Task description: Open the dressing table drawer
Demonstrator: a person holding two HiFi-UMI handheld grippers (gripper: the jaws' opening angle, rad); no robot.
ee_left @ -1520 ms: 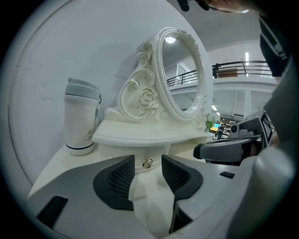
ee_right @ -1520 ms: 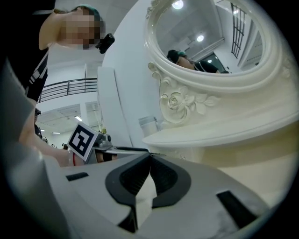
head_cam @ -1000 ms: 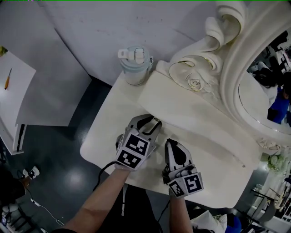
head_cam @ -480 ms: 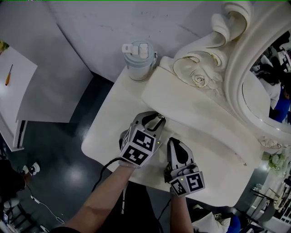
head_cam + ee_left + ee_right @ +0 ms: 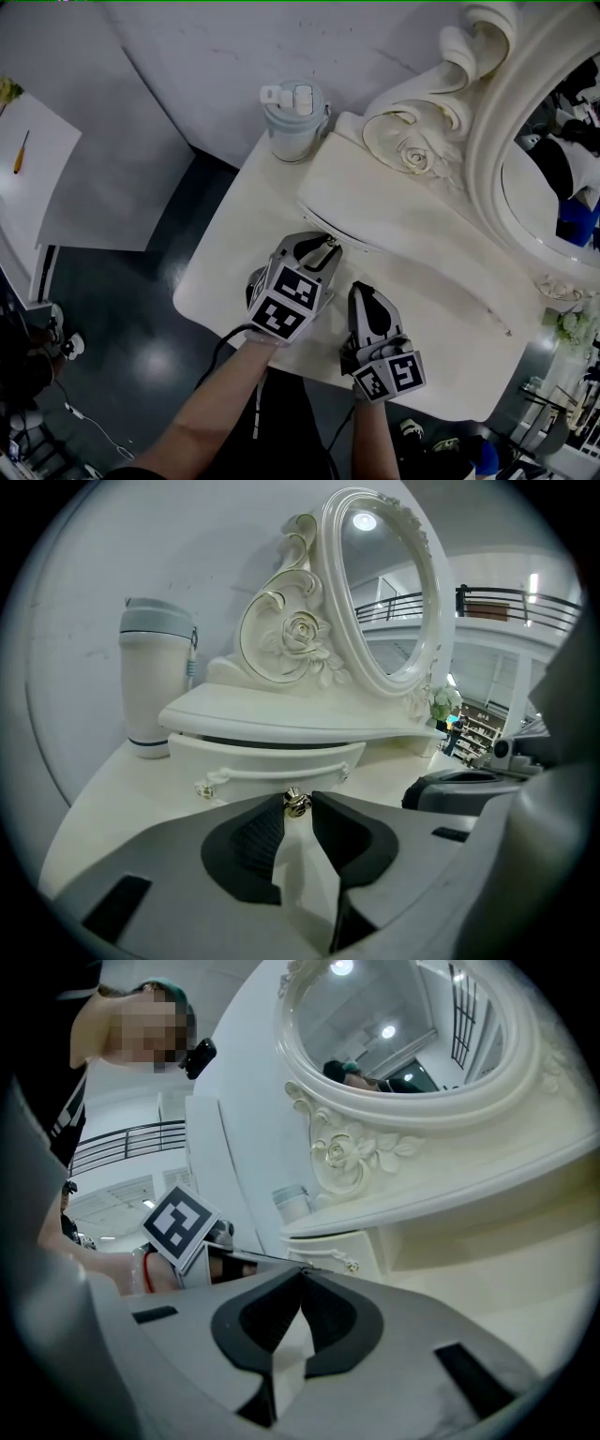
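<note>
The white dressing table [image 5: 234,253] has a small drawer [image 5: 267,759] under its raised shelf, with a dark gap above the drawer front. My left gripper [image 5: 324,250] is at the drawer front, shut on the little gold drawer knob [image 5: 296,802], which sits pinched between the two jaw tips. The left gripper [image 5: 296,803] points slightly down at the drawer. My right gripper [image 5: 362,296] lies on the tabletop just right of the left one. The right gripper [image 5: 302,1275] has its jaws together with nothing between them.
A pale lidded tumbler [image 5: 292,122] stands at the table's far left corner, beside the carved mirror frame [image 5: 412,150]. The oval mirror [image 5: 548,187] rises at the right. A white side table [image 5: 37,178] with a screwdriver [image 5: 19,150] stands left, across dark floor.
The left jaws have narrowed onto the gold knob. Both hands have stayed almost where they were; the head view has shifted slightly.
</note>
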